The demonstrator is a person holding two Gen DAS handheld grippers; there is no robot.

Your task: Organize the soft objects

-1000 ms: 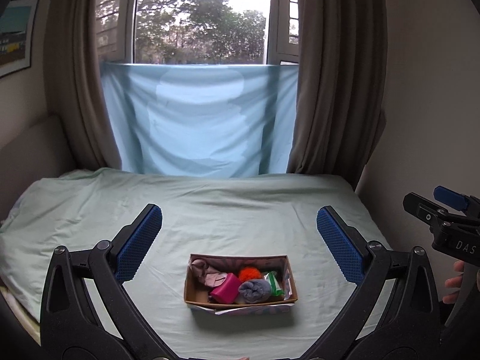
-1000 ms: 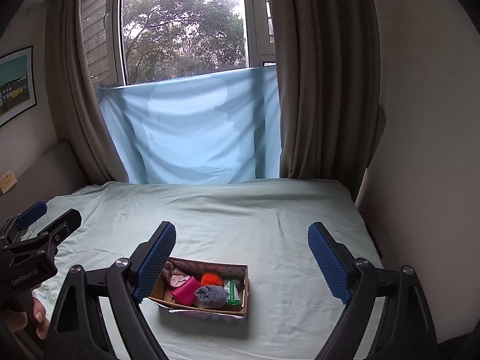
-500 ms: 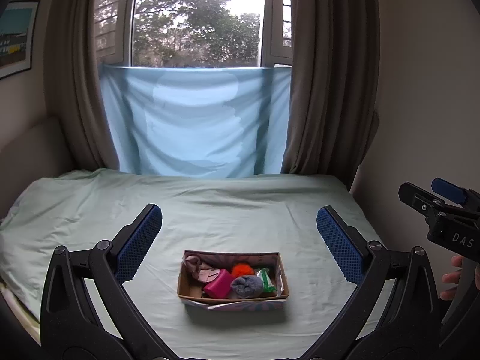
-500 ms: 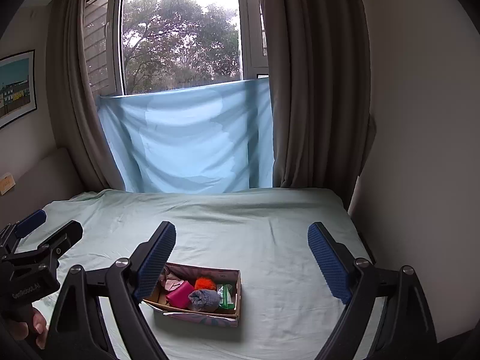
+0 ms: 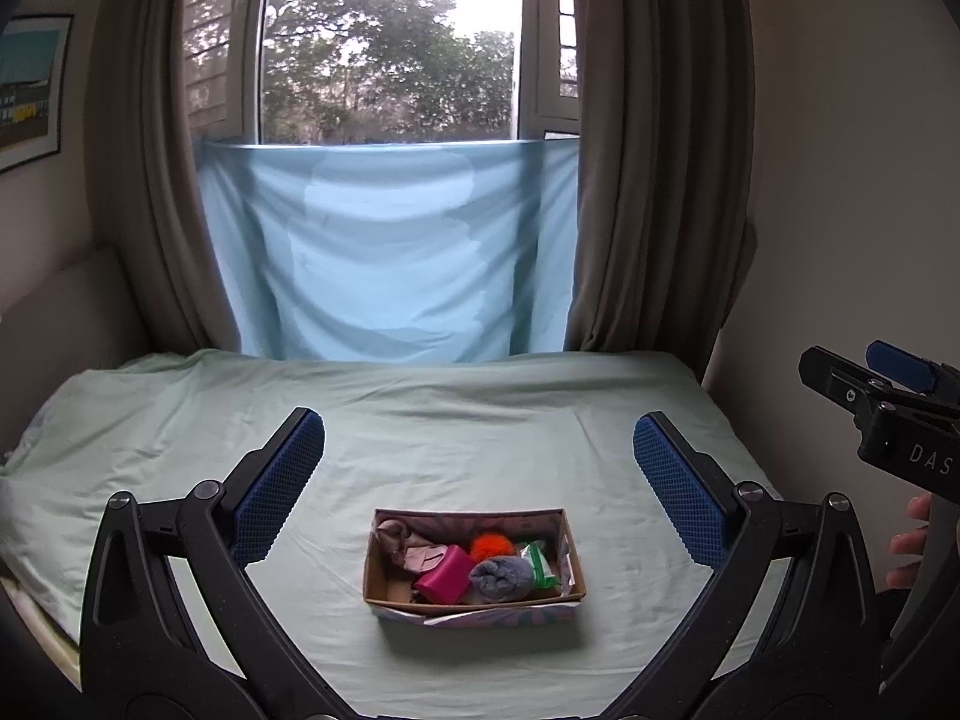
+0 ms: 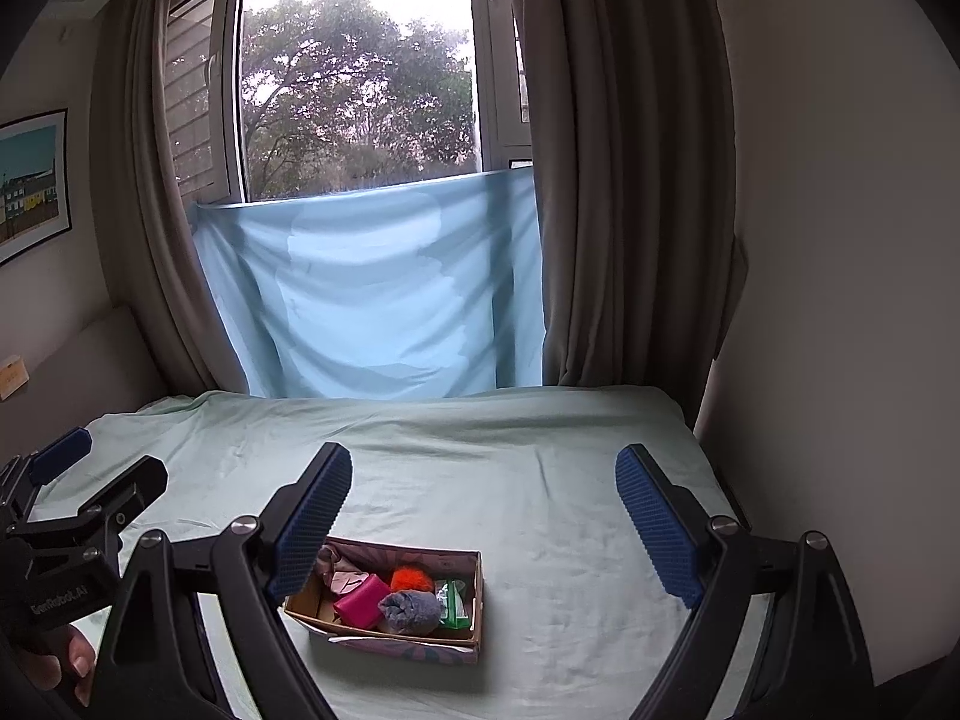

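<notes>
Overhead, left gripper (image 5: 479, 483) and right gripper (image 6: 483, 519) both hang spread wide, empty, above the box (image 5: 474, 607) of soft items.

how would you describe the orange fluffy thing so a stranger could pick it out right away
On the pale green bed under the window sits one small open cardboard box. Among the soft items inside, the orange pom-pom lies toward the back, behind the grey rolled sock and right of the pink pouch; it is the only bright orange, fuzzy ball.
</notes>
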